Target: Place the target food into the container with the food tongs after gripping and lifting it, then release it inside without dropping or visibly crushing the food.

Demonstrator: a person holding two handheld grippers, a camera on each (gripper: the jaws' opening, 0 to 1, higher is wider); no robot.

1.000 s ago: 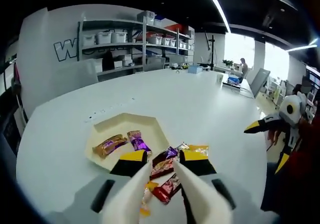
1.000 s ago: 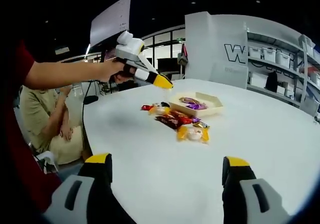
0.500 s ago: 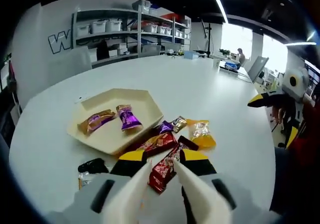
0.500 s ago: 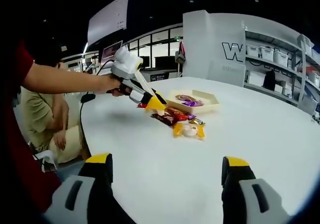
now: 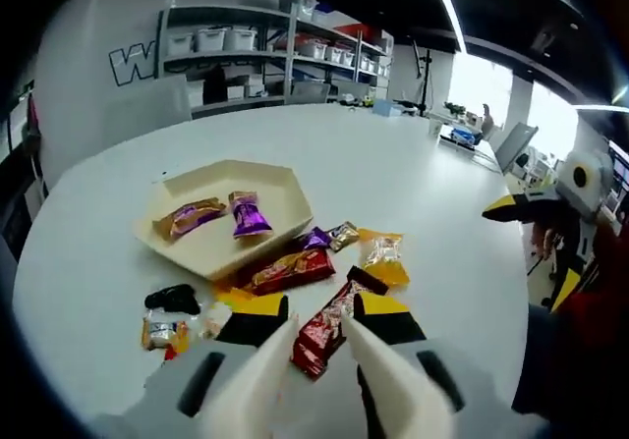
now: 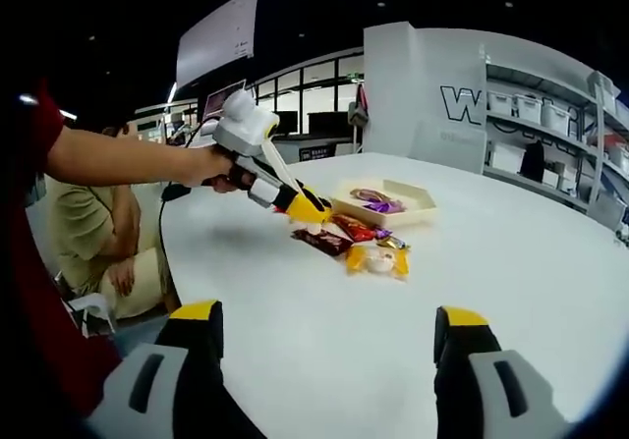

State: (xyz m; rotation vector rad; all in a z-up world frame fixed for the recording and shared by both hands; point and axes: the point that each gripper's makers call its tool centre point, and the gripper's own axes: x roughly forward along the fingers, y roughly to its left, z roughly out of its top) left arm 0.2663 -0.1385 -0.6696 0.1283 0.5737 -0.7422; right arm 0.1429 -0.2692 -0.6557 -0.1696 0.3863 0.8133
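Red candy bar (image 5: 325, 329) | lengthwise between left tool (image 5: 313, 336) jaws, pointing away | right tool (image 6: 324, 326) spread

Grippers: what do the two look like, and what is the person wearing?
Both grippers, left gripper and right gripper, have yellow-capped black tips on grey bodies with dark slots. The left carries cream tong blades and a white housing. The sleeve is red.
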